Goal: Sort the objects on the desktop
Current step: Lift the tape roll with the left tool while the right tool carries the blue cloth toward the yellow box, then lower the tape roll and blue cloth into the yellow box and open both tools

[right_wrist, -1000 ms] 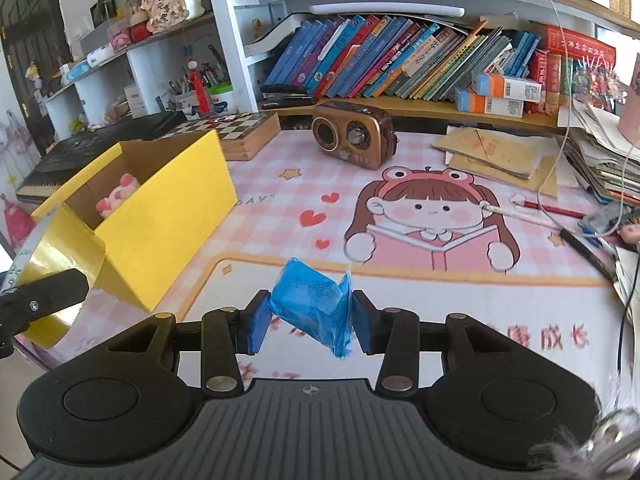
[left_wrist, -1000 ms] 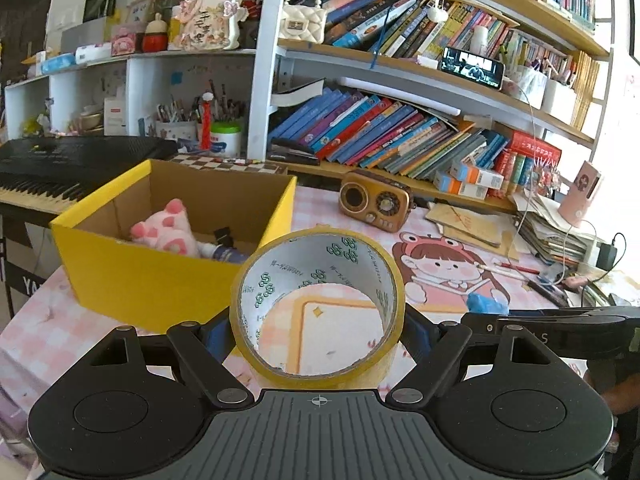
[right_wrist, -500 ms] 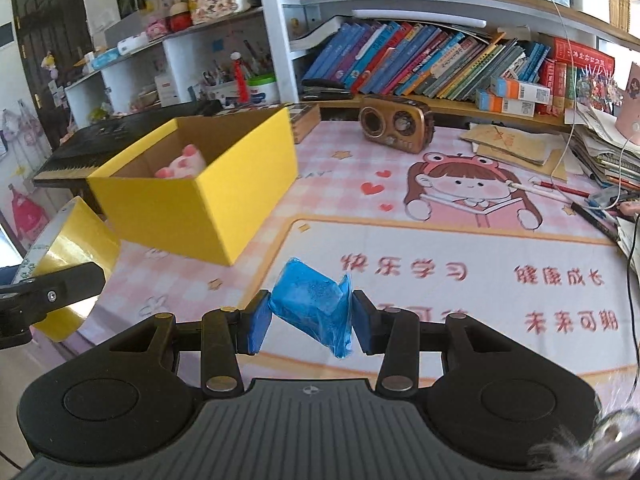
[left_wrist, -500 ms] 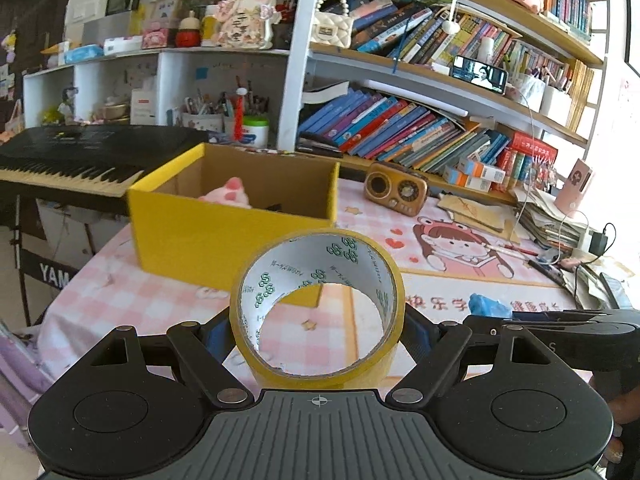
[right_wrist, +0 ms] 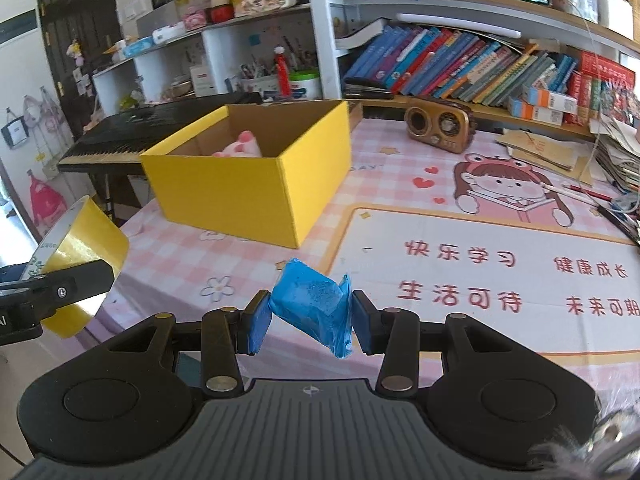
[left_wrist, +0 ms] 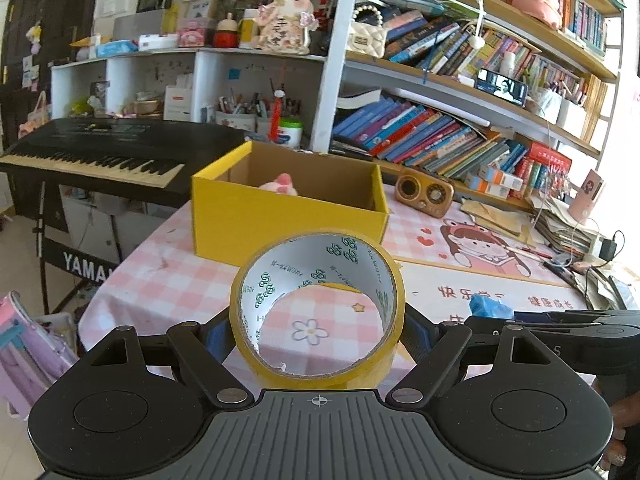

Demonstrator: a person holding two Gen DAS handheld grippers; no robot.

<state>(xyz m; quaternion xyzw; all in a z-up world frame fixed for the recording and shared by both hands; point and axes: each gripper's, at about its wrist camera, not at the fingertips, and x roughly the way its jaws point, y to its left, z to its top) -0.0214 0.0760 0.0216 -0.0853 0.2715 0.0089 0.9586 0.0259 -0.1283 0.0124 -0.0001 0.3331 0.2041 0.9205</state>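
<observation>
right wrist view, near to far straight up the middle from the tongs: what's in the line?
Right tongs, shut on the blue packet → pink checked tablecloth → yellow box → pink plush toy inside it → black keyboard → white shelf unit.

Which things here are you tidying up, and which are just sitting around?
Being tidied:
- yellow tape roll, gripped by the left claw
- blue packet, gripped by the right claw
- yellow box, with a pink plush toy inside

Just sitting around:
- little brown radio
- keyboard piano
- books on the shelf
</observation>
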